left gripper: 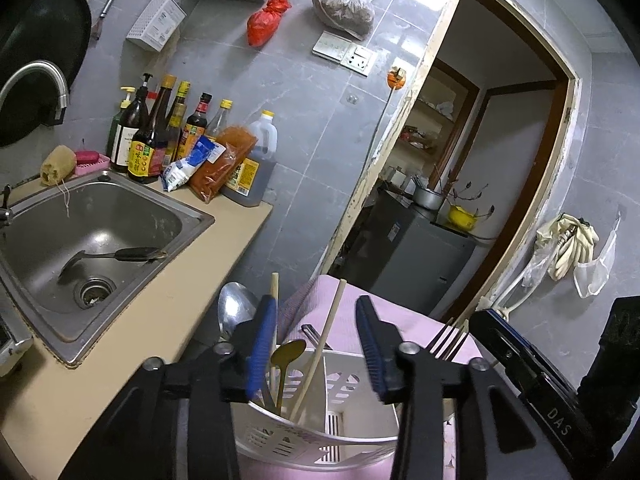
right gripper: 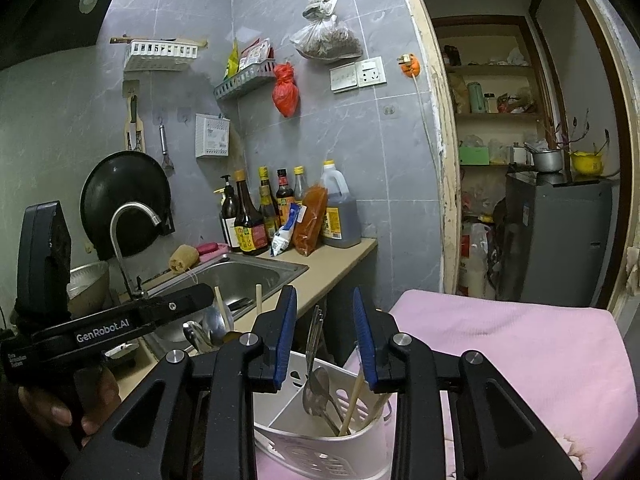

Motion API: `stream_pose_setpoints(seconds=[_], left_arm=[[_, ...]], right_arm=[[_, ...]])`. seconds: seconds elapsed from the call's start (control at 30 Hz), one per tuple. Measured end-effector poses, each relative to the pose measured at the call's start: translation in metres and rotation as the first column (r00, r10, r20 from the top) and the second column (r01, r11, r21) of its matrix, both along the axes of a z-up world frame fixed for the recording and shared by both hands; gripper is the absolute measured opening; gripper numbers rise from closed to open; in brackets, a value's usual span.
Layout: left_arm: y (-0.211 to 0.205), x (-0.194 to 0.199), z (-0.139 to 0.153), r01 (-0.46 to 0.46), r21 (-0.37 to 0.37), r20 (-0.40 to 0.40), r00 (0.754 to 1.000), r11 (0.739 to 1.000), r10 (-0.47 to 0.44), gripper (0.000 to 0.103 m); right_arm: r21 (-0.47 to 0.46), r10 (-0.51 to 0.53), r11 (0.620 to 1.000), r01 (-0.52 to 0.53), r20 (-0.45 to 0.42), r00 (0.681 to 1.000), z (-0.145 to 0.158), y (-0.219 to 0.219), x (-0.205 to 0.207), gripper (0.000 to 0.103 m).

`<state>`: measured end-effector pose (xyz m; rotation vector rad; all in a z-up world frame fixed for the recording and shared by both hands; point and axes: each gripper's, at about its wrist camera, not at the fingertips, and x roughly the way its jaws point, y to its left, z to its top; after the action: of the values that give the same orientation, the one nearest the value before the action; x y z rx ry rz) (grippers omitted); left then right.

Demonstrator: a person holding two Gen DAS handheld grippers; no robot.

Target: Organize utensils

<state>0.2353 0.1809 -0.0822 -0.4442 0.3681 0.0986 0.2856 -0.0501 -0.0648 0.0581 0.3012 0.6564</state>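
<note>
A grey tiled kitchen wall [right gripper: 360,140] stands far off, with a doorway [right gripper: 520,140] at the right. A steel sink [left gripper: 100,216] sits at the left in a tan counter [left gripper: 160,320]. Near us, a pink cloth [right gripper: 520,352] holds a white utensil holder [right gripper: 320,440]. Spoons [right gripper: 320,392] and chopsticks [left gripper: 320,344] stand up in it, handles down, leaning a bit. The left gripper [left gripper: 316,344] has its tongs apart above the chopsticks, squeezing nothing. The right gripper [right gripper: 325,340] has its tongs apart too, holding nothing.
</note>
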Motion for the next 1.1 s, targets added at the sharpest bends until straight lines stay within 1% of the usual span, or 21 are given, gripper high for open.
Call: stream_pose_setpoints(seconds=[0.07, 0.13, 0.17, 0.27, 0.3, 0.37, 0.43, 0.5, 0.57, 0.63, 0.87, 0.93, 0.97, 1.1], left_arm=[[0.0, -0.001, 0.002, -0.006, 0.003, 0.0, 1.0, 1.0, 0.006, 0.049], [-0.001, -0.001, 0.003, -0.013, 0.007, -0.002, 1.0, 1.0, 0.013, 0.058], [-0.001, -0.002, 0.003, -0.016, 0.009, -0.002, 1.0, 1.0, 0.016, 0.06], [-0.002, -0.003, 0.005, -0.019, 0.017, -0.005, 1.0, 1.0, 0.019, 0.066], [-0.003, -0.004, 0.005, -0.02, 0.023, -0.006, 1.0, 1.0, 0.02, 0.068], [-0.005, -0.004, 0.007, -0.019, 0.033, -0.007, 1.0, 0.999, 0.019, 0.072], [-0.007, -0.006, 0.008, -0.017, 0.045, -0.006, 1.0, 0.999, 0.017, 0.078], [-0.01, -0.007, 0.01, -0.016, 0.062, -0.005, 1.0, 0.998, 0.016, 0.082], [-0.014, -0.009, 0.012, -0.012, 0.08, -0.002, 1.0, 0.997, 0.012, 0.085], [-0.017, -0.011, 0.015, -0.008, 0.096, 0.0, 1.0, 0.995, 0.008, 0.09], [-0.027, -0.017, 0.024, 0.008, 0.132, 0.001, 1.0, 0.991, -0.008, 0.094], [-0.031, -0.021, 0.027, 0.011, 0.148, 0.002, 1.0, 0.989, -0.011, 0.097], [-0.033, -0.024, 0.03, 0.013, 0.154, 0.004, 1.0, 0.988, -0.014, 0.097], [-0.041, -0.033, 0.036, 0.017, 0.164, 0.009, 1.0, 0.986, -0.019, 0.099]], right_arm=[[0.0, -0.011, 1.0, 0.011, -0.005, 1.0, 0.001, -0.003, -0.001, 0.028], [0.006, -0.027, 1.0, 0.027, -0.012, 1.0, 0.002, -0.006, -0.002, 0.033], [0.009, -0.041, 0.999, 0.041, -0.015, 0.999, 0.001, -0.01, -0.003, 0.036], [0.013, -0.071, 0.997, 0.072, -0.022, 0.997, 0.003, -0.016, -0.005, 0.04], [0.014, -0.079, 0.997, 0.079, -0.023, 0.997, 0.004, -0.018, -0.005, 0.043], [0.018, -0.102, 0.995, 0.102, -0.026, 0.994, 0.006, -0.022, -0.007, 0.048], [0.022, -0.12, 0.992, 0.121, -0.028, 0.992, 0.007, -0.025, -0.009, 0.052], [0.022, -0.143, 0.989, 0.144, -0.032, 0.989, 0.008, -0.029, -0.011, 0.061], [0.025, -0.165, 0.986, 0.166, -0.034, 0.986, 0.01, -0.034, -0.015, 0.065], [0.028, -0.192, 0.981, 0.193, -0.04, 0.981, 0.011, -0.04, -0.018, 0.07], [0.032, -0.292, 0.955, 0.294, -0.061, 0.954, 0.018, -0.063, -0.035, 0.083], [0.026, -0.319, 0.947, 0.321, -0.062, 0.946, 0.021, -0.07, -0.042, 0.089], [0.019, -0.337, 0.941, 0.339, -0.063, 0.939, 0.022, -0.075, -0.046, 0.094], [0.003, -0.388, 0.921, 0.389, -0.071, 0.919, 0.029, -0.094, -0.06, 0.096]])
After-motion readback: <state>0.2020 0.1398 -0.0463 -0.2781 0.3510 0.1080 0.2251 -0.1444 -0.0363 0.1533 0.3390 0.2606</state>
